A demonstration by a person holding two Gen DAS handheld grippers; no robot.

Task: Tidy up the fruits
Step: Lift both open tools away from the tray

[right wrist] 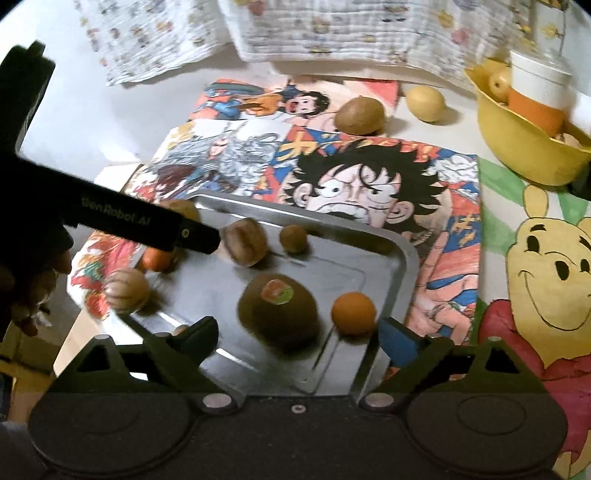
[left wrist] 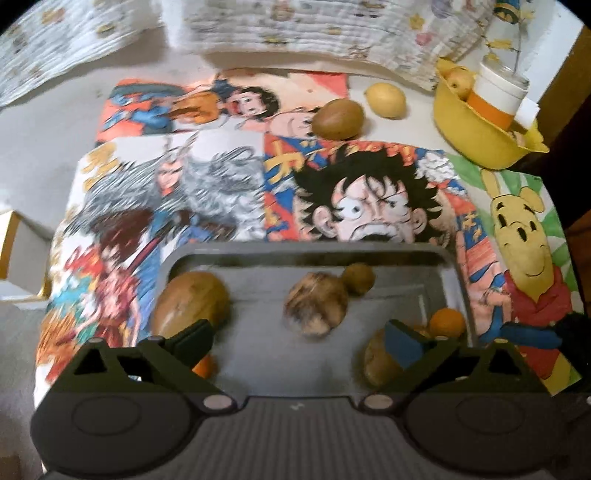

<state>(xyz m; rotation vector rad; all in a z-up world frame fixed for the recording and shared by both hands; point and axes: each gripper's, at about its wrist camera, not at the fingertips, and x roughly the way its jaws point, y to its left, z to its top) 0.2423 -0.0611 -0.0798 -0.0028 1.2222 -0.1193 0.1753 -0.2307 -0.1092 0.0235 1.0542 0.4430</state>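
Both grippers, left gripper (left wrist: 297,338) and right gripper (right wrist: 297,338), hover spread and empty over the tray (right wrist: 408,258); next, fetch the kiwi (right wrist: 361,115) outside.

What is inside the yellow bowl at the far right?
The yellow bowl holds a yellowish round fruit near its back rim and an orange-and-white cup standing in it. The cup and the bowl's front wall hide whatever lies lower.

White tabletop (left wrist: 44,147) under cartoon posters (right wrist: 388,173), patterned cloth (left wrist: 295,29) behind.
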